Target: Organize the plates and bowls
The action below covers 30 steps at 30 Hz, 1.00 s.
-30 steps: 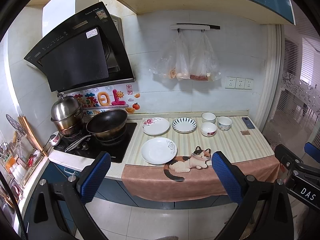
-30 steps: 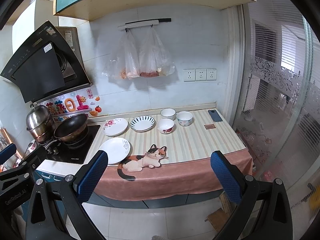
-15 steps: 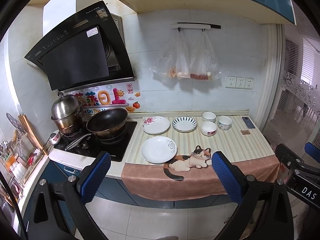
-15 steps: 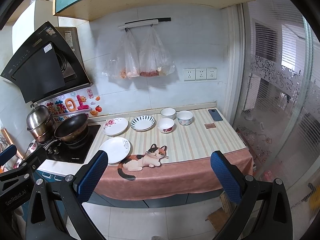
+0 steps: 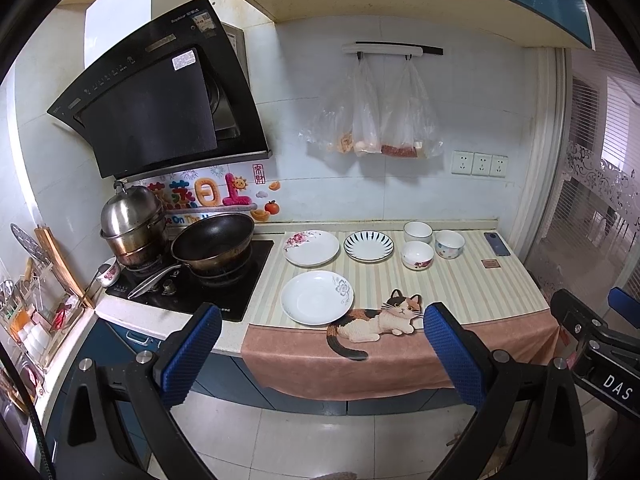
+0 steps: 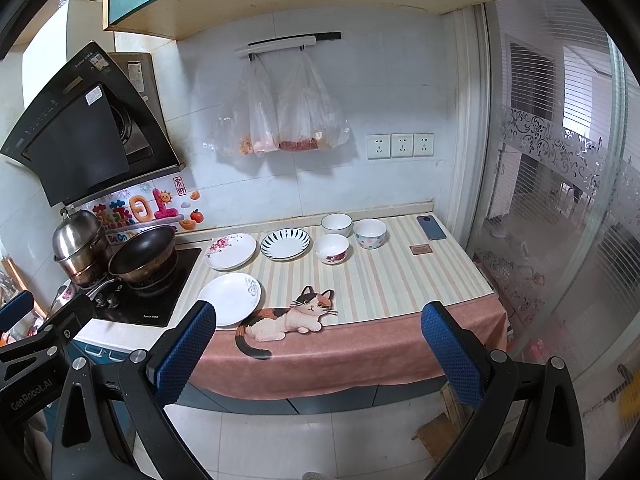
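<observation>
On the striped counter cloth [image 5: 460, 292] lie three plates: a plain white plate [image 5: 317, 298] at the front, a rose-patterned plate [image 5: 311, 242] behind it, and a blue-striped plate [image 5: 368, 245]. Three small bowls [image 5: 417, 254] stand in a cluster to their right. They also show in the right wrist view: the white plate [image 6: 229, 298], the rose plate [image 6: 231, 251], the striped plate [image 6: 285, 243] and the bowls [image 6: 331, 248]. My left gripper [image 5: 320, 352] and right gripper [image 6: 316, 350] are both open and empty, well back from the counter above the floor.
A hob with a black wok [image 5: 213, 242] and a steel pot [image 5: 132, 220] is at the left. A phone [image 5: 497, 244] and a small card [image 5: 490, 263] lie at the counter's right end. A glass partition [image 6: 560, 220] stands at the right. Bags [image 5: 376, 120] hang on the wall.
Both views have shifted very slightly; the grippers stay open and away from the counter. Nothing on the counter has moved.
</observation>
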### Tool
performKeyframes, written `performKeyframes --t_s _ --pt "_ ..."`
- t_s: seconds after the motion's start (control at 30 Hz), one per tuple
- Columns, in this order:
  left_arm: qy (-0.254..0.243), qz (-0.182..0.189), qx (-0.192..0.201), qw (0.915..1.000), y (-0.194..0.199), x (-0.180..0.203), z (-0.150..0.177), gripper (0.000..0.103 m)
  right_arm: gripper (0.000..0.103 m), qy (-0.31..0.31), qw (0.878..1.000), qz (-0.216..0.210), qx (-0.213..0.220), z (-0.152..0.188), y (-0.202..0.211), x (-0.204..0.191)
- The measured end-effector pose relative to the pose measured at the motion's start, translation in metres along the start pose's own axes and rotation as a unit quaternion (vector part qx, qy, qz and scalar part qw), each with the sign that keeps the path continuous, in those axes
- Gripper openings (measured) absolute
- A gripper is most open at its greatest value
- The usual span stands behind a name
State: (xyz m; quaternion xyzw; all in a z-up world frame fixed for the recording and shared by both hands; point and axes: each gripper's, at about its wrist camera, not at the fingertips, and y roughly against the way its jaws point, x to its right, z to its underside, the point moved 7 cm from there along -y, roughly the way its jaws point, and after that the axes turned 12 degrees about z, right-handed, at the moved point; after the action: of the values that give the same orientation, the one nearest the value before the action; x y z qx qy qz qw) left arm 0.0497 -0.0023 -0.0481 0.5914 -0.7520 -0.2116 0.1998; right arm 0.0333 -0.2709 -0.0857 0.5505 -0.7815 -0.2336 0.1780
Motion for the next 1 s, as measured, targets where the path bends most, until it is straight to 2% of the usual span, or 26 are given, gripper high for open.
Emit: performKeyframes --t_s 0.27,0.37,0.43,0.57,0.73,0.87,1.0 --pt "-0.007 0.005 0.007 0.9999 -0.017 -0.015 -0.003 0.103 0.103 -0.007 1.0 0.0 -0.002 0.002 -0.007 -0.007" --pt "-0.013 -0.02 0.027 0.9994 -0.032 -0.036 -0.003 0.103 0.103 -0.024 0.999 -0.024 0.017 0.004 -0.018 -0.019" --pt "-0.007 -0.033 0.032 0.9989 -0.045 -0.056 -0.003 0.103 0.103 -0.018 0.999 -0.044 0.01 0.009 -0.035 -0.036" --pt "0.02 -0.042 -0.002 0.9989 -0.093 -0.105 0.005 0.103 0.103 0.003 0.997 -0.068 -0.047 0.023 -0.087 -0.08" --pt "0.063 -0.05 -0.075 0.9939 -0.171 -0.159 0.018 0.103 0.103 -0.001 0.99 -0.084 -0.112 0.037 -0.172 -0.126" --pt "0.098 -0.064 -0.136 0.9837 -0.247 -0.195 0.037 0.103 0.103 -0.008 0.981 -0.093 -0.17 0.048 -0.258 -0.155" --pt "0.148 -0.069 -0.206 0.9647 -0.331 -0.227 0.067 0.102 0.103 -0.002 0.969 -0.102 -0.226 0.059 -0.357 -0.182"
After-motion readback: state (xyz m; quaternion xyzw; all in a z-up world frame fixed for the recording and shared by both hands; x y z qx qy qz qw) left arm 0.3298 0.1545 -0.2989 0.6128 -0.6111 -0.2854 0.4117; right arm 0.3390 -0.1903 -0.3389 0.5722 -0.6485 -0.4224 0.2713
